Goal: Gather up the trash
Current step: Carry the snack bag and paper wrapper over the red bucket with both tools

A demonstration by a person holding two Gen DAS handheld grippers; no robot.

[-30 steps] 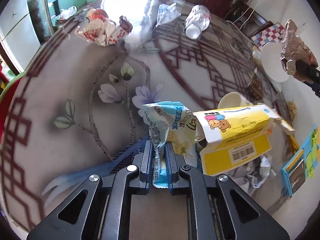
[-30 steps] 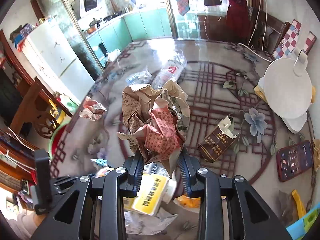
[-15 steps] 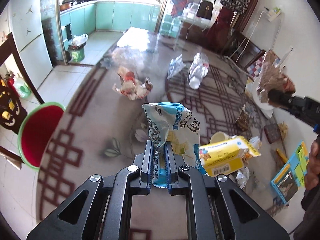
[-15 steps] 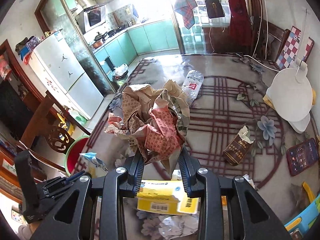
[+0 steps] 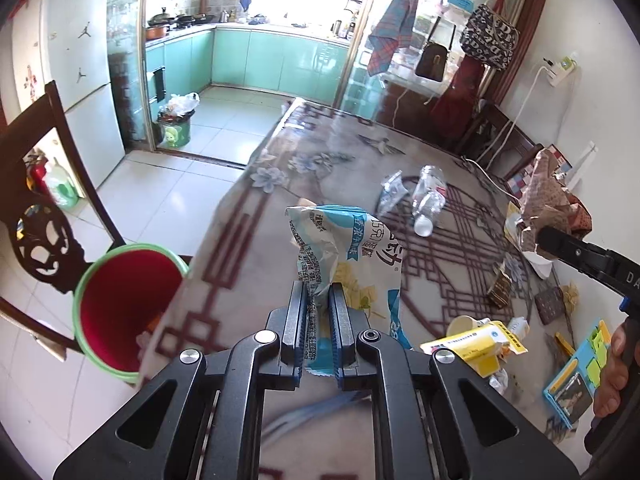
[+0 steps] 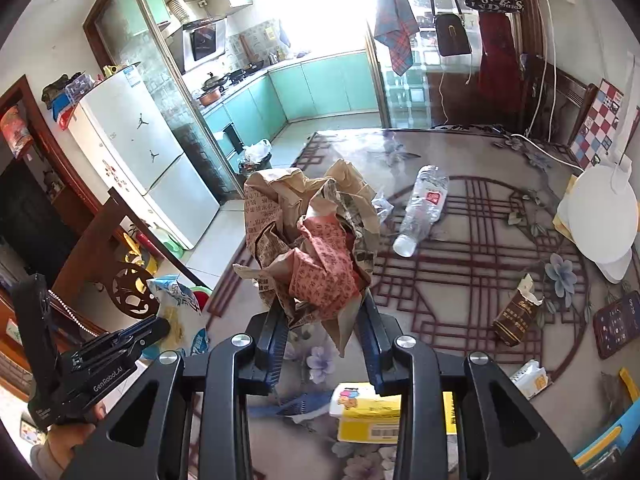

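Surface (image 6: 460, 280): patterned cloth, near edge cut off behind both grippers. Landmark for all positions: the one clear plastic bottle (image 6: 420, 208), lying on its side at mid-surface.

Red bin (image 5: 120, 304), one, green rim, on the floor off the surface's left edge, well left of the bottle; lower part hidden behind the surface corner.

Crumpled brown paper bag (image 6: 316, 248), one, raised clear of the surface, near side of the bottle; clamped between the fingers (image 6: 276, 336) of the right gripper (image 6: 324, 344). Lower folds hidden between the fingers.

Blue-and-white snack wrapper (image 5: 344, 256), one, raised, left and near of the bottle; pinched in the closed left gripper (image 5: 318, 320). Bottom end hidden behind the fingers.

Yellow carton (image 6: 372, 412), one, near of the bottle, partly covered by the right gripper.

Brown carton (image 6: 516, 316), one, right and near of the bottle, top torn.

Clear crumpled film (image 5: 390, 192), one, just left of the bottle; outline hard to make out.
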